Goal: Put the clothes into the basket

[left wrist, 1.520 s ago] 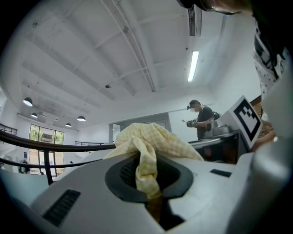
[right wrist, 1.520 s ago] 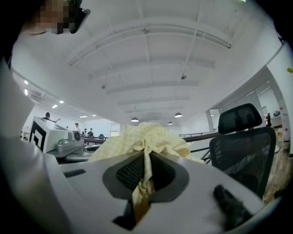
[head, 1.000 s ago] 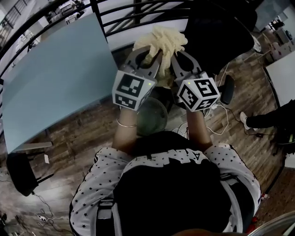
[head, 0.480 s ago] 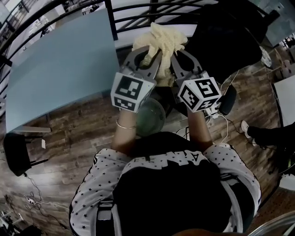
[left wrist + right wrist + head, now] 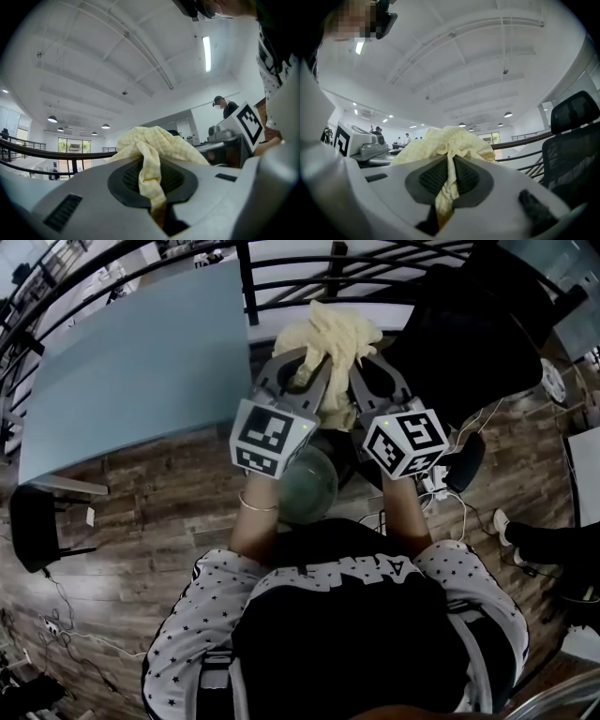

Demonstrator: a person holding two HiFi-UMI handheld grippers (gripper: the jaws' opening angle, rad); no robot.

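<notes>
My left tongs (image 5: 313, 369) were clenched on one fold of the yellow cloth (image 5: 330, 329), and my right tongs (image 5: 362, 369) were clenched on another fold just beside it. The cloth hung bunched in the air at my 12 o'clock, above the floor and not yet in the basket. I judged it light, soft and limp: it would sag and drape, and a thin pinch might slip, so a thick gathered fold near the middle was the place to hold.

At 9 o'clock a small black seat (image 5: 33, 526) stood on the floor. The pale blue tabletop (image 5: 131, 362) stretched away at 10 o'clock, with a dark railing (image 5: 309, 261) beyond it at 12. Under my tongs, close to my body, sat a round pale-green tub (image 5: 323, 498), which I took for the basket. My own tongs and wrists partly covered it, so the cloth's loose tail could catch its rim. At 2 o'clock a black chair (image 5: 469, 343) crowded in, and cables (image 5: 450, 498) trailed at 4.
</notes>
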